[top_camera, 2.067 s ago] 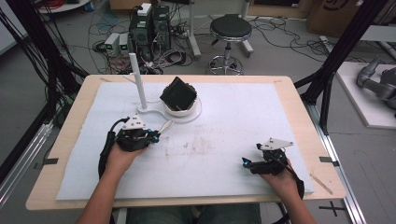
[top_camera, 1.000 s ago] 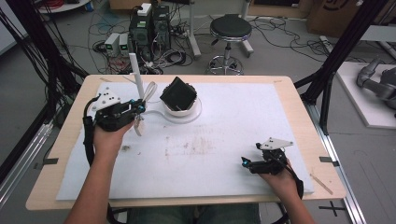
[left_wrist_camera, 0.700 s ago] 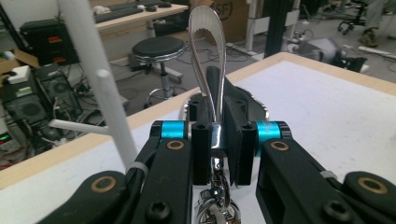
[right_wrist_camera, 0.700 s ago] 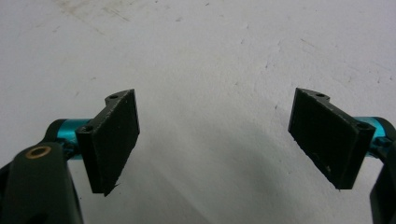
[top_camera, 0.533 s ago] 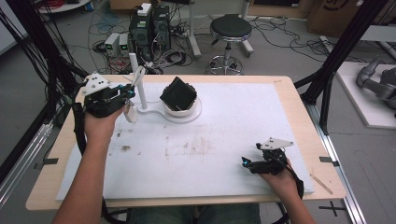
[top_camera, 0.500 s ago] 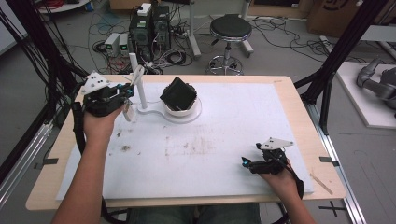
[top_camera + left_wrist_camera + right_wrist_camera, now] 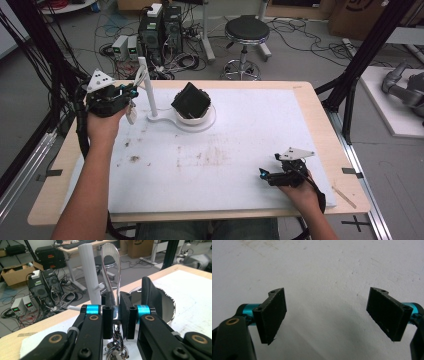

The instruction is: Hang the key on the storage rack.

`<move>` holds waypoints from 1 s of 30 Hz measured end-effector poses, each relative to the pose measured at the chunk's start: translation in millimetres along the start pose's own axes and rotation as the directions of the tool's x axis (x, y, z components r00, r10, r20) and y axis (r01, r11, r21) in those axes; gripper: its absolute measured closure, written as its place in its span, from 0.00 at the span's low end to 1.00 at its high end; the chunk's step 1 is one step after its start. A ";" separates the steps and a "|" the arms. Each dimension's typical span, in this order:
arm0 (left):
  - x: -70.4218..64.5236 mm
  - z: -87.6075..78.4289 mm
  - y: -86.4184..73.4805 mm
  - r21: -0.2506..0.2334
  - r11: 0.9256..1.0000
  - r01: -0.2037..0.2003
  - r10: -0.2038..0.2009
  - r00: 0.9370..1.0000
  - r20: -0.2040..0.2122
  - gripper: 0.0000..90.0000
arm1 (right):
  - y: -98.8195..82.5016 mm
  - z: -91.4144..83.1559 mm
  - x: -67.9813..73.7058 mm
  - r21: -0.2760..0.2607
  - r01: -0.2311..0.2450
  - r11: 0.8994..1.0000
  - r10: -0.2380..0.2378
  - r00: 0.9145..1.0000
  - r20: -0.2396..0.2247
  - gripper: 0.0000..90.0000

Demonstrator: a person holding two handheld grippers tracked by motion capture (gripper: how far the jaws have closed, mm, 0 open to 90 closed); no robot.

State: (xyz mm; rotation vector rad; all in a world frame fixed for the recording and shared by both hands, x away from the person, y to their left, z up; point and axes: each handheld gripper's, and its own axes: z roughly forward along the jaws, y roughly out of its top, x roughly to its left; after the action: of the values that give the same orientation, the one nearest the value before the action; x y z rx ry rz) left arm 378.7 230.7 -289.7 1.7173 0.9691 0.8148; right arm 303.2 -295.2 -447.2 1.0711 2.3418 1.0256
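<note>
My left gripper is shut on a shiny metal loop with rings and chain hanging below the jaws. The loop stands upright just in front of a white post that has a short side peg. The loop top sits beside and above the peg, apart from it. My right gripper rests low over the white mat near the front right, open, with nothing between its pads.
The post's flat base joins a round white dish holding a tilted black box. A white mat with brown stains covers the wooden table. Computers, cables and a stool stand beyond the far edge.
My left gripper has travelled from the mat's left-middle up to the far left beside the white post, carrying the metal loop. The right gripper has stayed put.
</note>
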 end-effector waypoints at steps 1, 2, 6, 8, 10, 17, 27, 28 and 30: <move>0.1 0.7 -0.1 -0.003 1.000 0.003 -0.003 1.000 -0.003 0.90 | -0.2 0.1 -0.4 0.000 0.002 1.000 -0.002 1.000 0.001 0.18; 0.7 1.2 -0.2 -0.001 1.000 0.002 -0.002 1.000 -0.001 0.90 | -0.2 0.1 -0.6 0.000 0.003 1.000 -0.003 1.000 -0.001 0.18; 2.5 3.0 -1.3 0.012 1.000 -0.001 0.001 1.000 -0.015 0.90 | -0.6 0.1 -0.8 0.002 0.001 1.000 -0.001 1.000 -0.002 0.18; 3.5 3.9 -1.9 0.013 1.000 0.003 -0.003 1.000 -0.019 0.90 | -0.8 0.0 -0.8 0.001 0.001 1.000 -0.001 1.000 -0.001 0.18; 4.5 4.8 -2.4 0.019 1.000 0.004 -0.003 1.000 -0.027 0.90 | -0.9 -0.1 -0.8 0.001 -0.001 1.000 0.001 1.000 0.000 0.18; 6.5 10.6 -6.2 0.050 0.999 -0.001 0.003 0.999 -0.035 0.90 | -1.2 -0.5 -0.8 0.001 0.000 1.000 0.000 1.000 0.002 0.18; 7.1 19.8 -10.6 0.087 0.996 -0.012 0.016 0.999 -0.043 0.90 | -1.9 -0.6 -1.1 0.003 -0.002 1.000 0.002 1.000 0.004 0.18; 6.9 21.1 -11.8 0.091 0.996 -0.012 0.016 0.999 -0.043 0.90 | -1.9 -0.8 -1.4 0.002 -0.001 1.000 0.001 1.000 0.002 0.18; 6.6 23.7 -15.6 0.099 0.995 -0.007 0.012 0.999 -0.045 0.90 | -2.2 -1.1 -1.5 0.003 -0.003 1.000 0.003 1.000 0.003 0.18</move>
State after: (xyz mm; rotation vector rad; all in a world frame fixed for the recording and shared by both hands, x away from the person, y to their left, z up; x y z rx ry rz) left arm 398.3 230.1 -311.2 1.7960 1.0479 0.8267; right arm 302.4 -297.8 -448.1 1.0773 2.3404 1.0216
